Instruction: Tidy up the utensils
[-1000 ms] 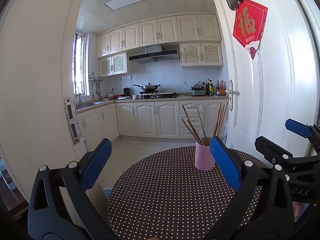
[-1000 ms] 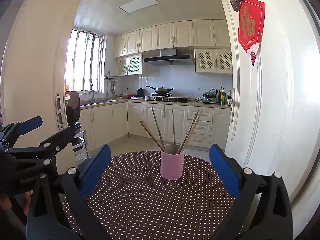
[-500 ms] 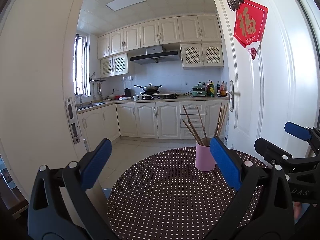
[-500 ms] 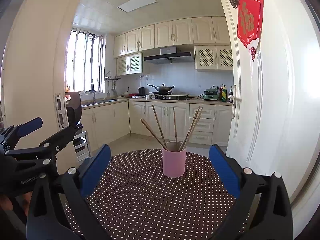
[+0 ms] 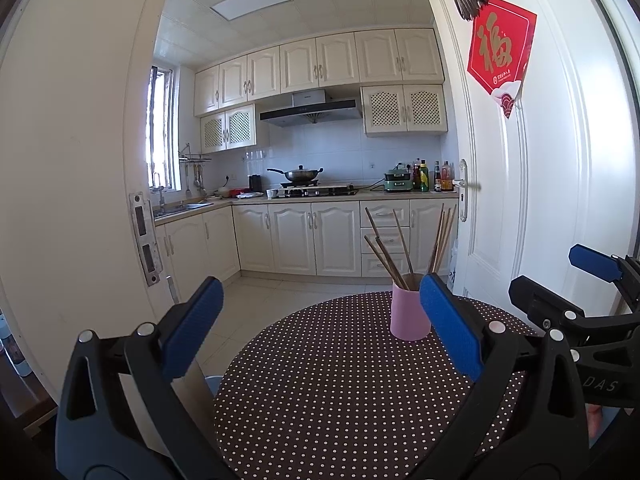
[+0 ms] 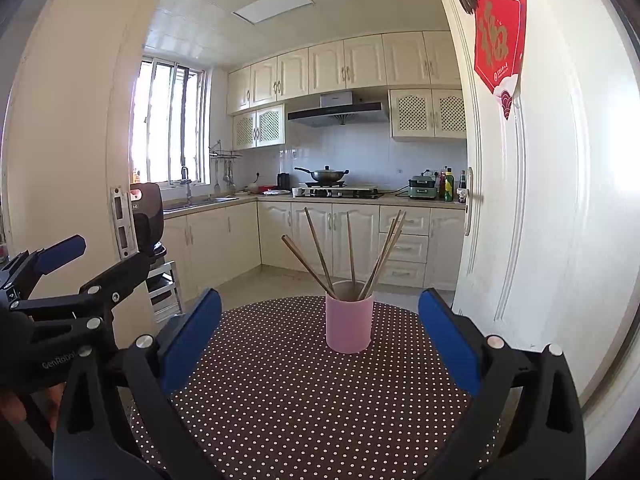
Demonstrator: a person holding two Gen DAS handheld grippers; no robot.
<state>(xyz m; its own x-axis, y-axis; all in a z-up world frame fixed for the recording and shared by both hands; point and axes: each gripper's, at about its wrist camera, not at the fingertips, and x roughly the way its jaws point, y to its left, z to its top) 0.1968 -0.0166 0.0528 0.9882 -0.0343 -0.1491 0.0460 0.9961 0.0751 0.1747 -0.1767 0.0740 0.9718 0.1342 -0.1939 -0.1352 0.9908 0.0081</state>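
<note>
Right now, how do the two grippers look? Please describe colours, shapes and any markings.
The left gripper and the right gripper look alike: black plastic clamp frames with triangular cut-outs, silver round rivets, and two long fingers faced with textured blue pads. White lettering marks the bodies: "DAS" shows on the right one, "GenRob" on the left. No cables or sleeves are visible.

- My left wrist camera looks forward over the dotted table (image 5: 344, 376); the pink cup (image 5: 409, 312) sits near, at 1 o'clock.
- My right wrist camera faces likewise, the cup (image 6: 349, 325) at 12 o'clock.
- Both share table, cup and kitchen.
</note>
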